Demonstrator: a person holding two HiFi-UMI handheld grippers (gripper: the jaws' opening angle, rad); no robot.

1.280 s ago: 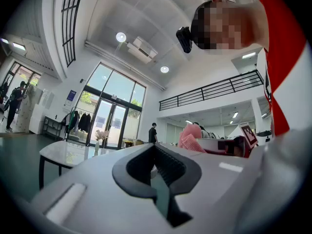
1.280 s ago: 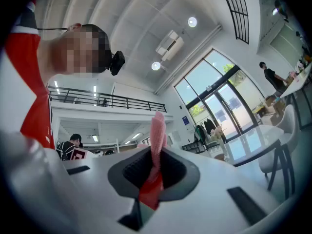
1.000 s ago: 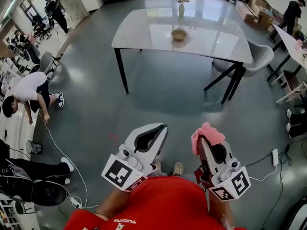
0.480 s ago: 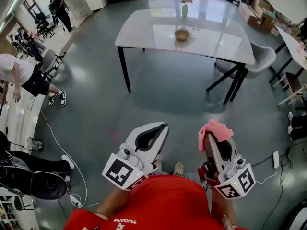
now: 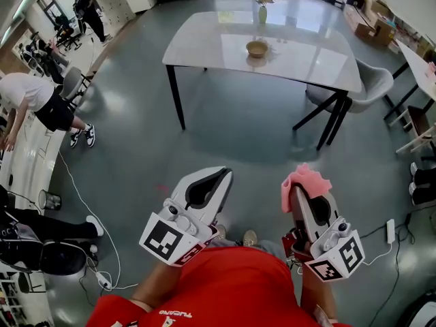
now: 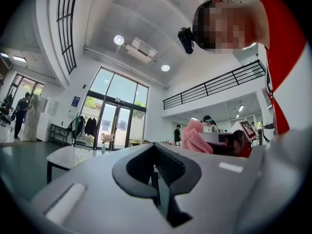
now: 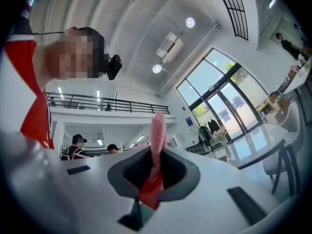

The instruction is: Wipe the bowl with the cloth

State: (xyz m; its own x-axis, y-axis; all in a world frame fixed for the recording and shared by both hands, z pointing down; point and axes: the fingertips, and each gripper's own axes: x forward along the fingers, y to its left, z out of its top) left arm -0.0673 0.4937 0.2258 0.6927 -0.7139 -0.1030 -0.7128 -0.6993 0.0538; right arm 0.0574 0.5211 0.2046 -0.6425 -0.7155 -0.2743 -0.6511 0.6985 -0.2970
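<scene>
Pinching pink cloth in right gripper, left gripper pressed together, bowl far off on table, pinch clear only in right gripper view.

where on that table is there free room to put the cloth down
In the head view the table is bare left of the bowl out to its left edge, and right of it toward the grey chair. Only the middle is taken: the bowl with the vase behind it.
</scene>
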